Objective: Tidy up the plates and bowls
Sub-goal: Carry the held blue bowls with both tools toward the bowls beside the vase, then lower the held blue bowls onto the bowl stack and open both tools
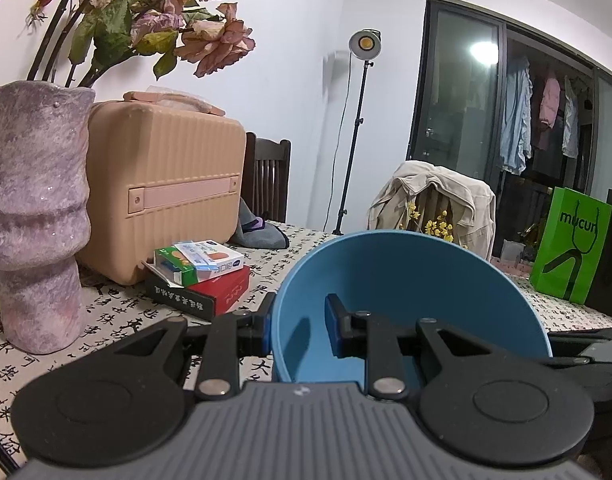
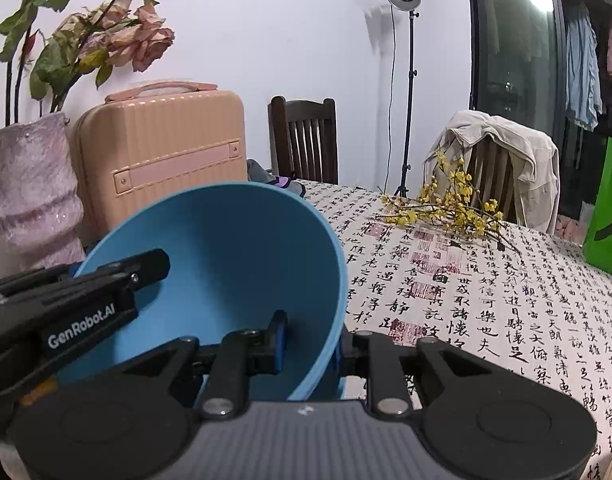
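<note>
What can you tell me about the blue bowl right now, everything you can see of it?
The blue bowl is plain, matte, plastic-looking, deep with a thin rim, and looks empty. It is tilted, its opening facing the cameras, above the table. Both grippers pinch its wall, one finger inside and one outside: the left gripper on one side, the right gripper on the opposite side. Whether its base touches the table cannot be seen.

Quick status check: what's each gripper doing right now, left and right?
Left gripper: shut on the blue bowl, one finger inside the rim, one outside.
Right gripper: shut on the same blue bowl's opposite rim.
</note>
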### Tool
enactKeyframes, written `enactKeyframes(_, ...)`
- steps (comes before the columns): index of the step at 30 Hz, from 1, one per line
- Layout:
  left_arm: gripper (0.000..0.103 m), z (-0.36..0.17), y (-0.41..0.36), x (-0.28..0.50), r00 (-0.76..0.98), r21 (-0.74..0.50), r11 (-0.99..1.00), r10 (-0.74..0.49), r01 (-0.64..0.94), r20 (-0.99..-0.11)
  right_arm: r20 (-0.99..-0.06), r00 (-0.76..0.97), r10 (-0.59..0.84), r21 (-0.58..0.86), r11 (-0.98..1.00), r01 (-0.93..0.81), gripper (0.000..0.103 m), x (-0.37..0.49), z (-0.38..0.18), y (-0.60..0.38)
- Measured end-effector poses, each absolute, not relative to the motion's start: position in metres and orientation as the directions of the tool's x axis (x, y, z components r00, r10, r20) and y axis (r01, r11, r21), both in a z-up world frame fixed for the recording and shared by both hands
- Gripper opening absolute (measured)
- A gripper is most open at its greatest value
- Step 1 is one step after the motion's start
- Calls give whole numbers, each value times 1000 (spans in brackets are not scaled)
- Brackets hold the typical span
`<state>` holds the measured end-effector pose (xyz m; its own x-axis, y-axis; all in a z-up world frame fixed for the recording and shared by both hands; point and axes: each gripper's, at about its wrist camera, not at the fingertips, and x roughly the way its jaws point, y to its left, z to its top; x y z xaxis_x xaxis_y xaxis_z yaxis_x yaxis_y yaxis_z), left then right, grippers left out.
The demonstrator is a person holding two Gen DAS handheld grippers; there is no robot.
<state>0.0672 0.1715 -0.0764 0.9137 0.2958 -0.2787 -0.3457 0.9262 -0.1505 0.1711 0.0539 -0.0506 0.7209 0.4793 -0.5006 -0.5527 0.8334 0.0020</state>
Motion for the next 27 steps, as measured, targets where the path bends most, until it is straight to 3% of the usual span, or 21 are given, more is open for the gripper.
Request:
enactKeyframes(20, 25, -83, 171, 70, 906, -134, 928, 296, -348, -302, -491, 771, 406, -127, 842, -524, 25, 166, -58, 65)
enactKeyframes(27, 24, -85, 173, 70, 903, -139, 926, 297, -351, -310, -511, 745, 428, -59, 848, -527, 26, 173, -59, 58)
